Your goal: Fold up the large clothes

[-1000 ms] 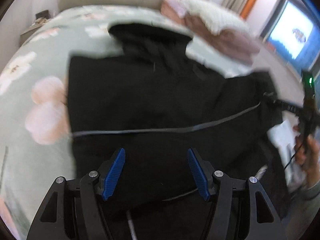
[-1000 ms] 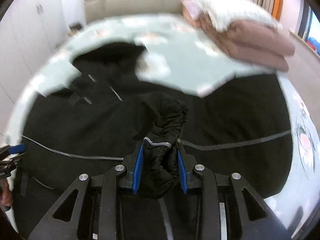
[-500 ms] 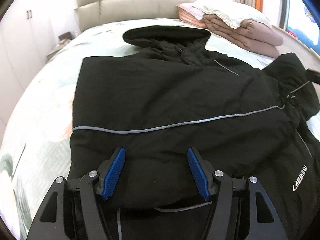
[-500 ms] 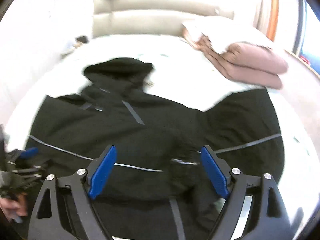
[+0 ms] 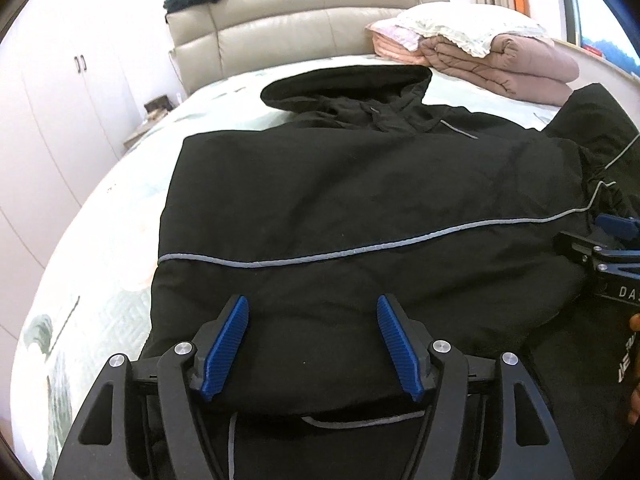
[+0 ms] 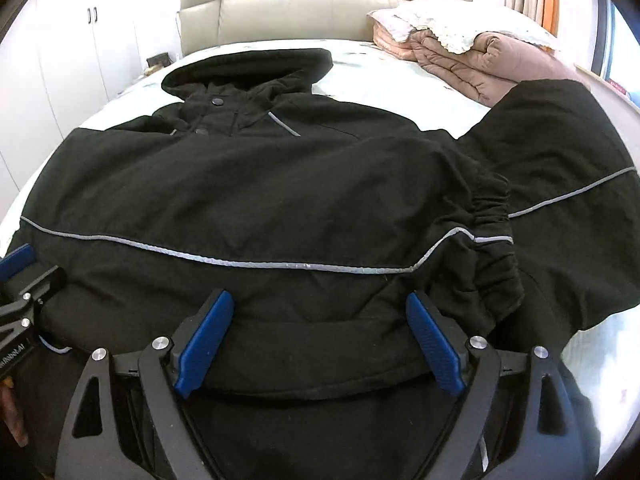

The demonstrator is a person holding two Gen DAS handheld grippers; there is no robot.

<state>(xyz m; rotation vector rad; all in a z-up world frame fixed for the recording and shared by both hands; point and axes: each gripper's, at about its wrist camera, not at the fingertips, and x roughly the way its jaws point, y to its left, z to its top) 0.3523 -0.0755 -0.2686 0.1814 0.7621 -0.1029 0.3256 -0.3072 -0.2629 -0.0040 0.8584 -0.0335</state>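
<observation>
Right gripper has let go of the sleeve cuff; jaws just opened wide, nothing between them. Sleeve now lies folded across the black jacket, flat on the bed. Left gripper spread apart, empty, over the hem.

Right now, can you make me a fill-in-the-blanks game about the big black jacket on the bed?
1. The jacket is coloured ____.
2. One sleeve is folded ____ the jacket's front.
3. The left gripper and right gripper both have their jaws ____.
4. The folded quilt lies under a ____.

Missing words: black; across; open; pillow
</observation>
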